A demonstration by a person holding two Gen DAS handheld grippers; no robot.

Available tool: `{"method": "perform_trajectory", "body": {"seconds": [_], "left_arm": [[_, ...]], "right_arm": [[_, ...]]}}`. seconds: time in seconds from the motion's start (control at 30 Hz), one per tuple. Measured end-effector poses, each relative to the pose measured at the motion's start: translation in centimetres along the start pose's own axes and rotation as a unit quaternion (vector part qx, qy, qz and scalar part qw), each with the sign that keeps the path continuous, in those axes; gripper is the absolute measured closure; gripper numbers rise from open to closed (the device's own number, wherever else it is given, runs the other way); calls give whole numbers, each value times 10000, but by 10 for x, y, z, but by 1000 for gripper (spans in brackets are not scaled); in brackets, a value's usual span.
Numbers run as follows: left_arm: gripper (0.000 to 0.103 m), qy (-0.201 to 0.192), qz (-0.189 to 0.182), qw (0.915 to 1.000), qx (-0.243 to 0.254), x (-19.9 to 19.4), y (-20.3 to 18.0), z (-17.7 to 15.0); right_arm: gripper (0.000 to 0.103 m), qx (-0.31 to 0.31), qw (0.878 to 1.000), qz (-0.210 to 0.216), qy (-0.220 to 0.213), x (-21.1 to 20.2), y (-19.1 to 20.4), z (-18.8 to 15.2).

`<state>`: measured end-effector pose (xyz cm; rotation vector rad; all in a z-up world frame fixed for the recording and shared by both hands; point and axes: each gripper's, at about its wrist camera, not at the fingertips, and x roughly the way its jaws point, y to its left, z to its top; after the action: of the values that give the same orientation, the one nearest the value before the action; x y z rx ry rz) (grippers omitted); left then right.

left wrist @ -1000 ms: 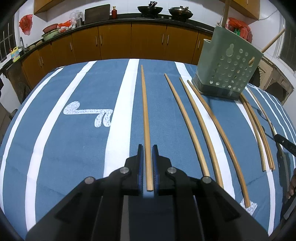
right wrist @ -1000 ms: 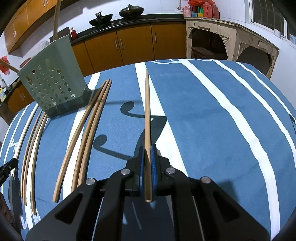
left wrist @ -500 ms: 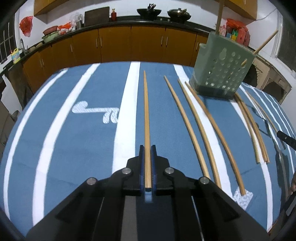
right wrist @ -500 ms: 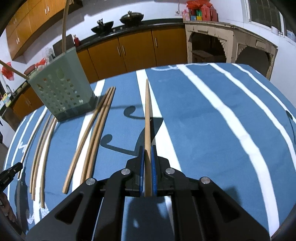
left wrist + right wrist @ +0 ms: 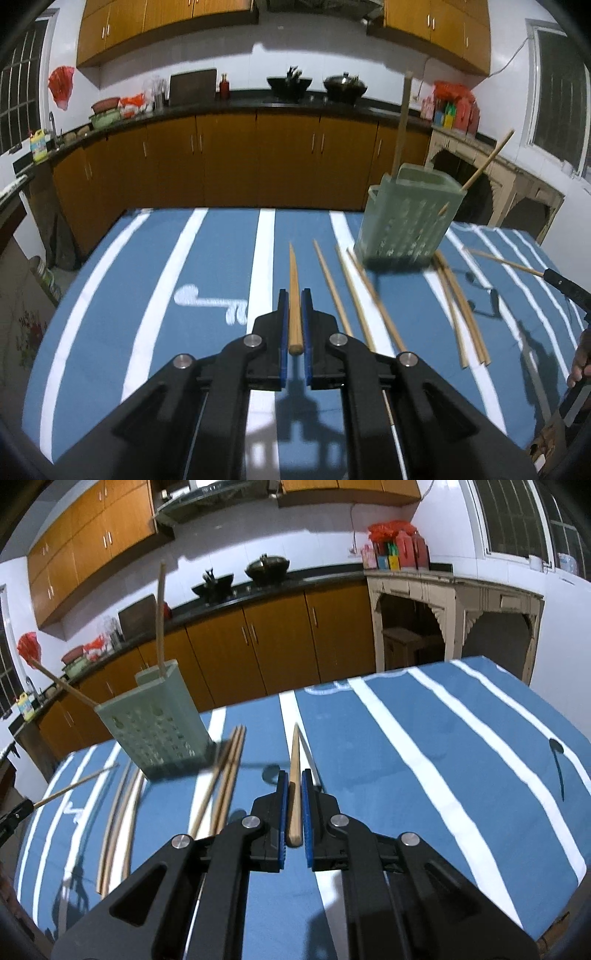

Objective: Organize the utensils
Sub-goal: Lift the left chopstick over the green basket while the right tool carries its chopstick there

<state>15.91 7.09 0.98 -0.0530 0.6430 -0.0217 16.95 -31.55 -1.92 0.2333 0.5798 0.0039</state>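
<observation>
Gripping: left gripper (image 5: 294, 306) clamped on a wooden chopstick (image 5: 294, 291), butt end between the blue pads, tip pointing ahead, clear of the cloth.
Right gripper (image 5: 294, 790): closed on a second chopstick (image 5: 294, 775), held the same way.
Loose chopsticks (image 5: 351, 291): lying flat on both sides of the holder.
Holder (image 5: 406, 218): green perforated caddy, two sticks standing in it.
Surface: blue tablecloth (image 5: 207, 295) with white stripes.
Room: kitchen, orange-brown cabinets (image 5: 221, 162), woks on a dark counter.
</observation>
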Motion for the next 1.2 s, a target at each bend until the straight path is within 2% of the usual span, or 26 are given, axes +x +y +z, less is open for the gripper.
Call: {"method": "perform_trajectory", "body": {"seconds": [0.37,0.8,1.2], "left_arm": [[95,-556,-173,9982,-166,-25,-1,26],[95,-803,-312,9962,-139,-38,-7,44],[95,-1479,-836,9853,188,-84,-40,91]], "right_arm": [[95,-3,9988,159,-464,-18,6,23],[95,-121,9971,332,-667,-27,17,37],[95,-217,9864,1040,-1256,-66,45,87]]}}
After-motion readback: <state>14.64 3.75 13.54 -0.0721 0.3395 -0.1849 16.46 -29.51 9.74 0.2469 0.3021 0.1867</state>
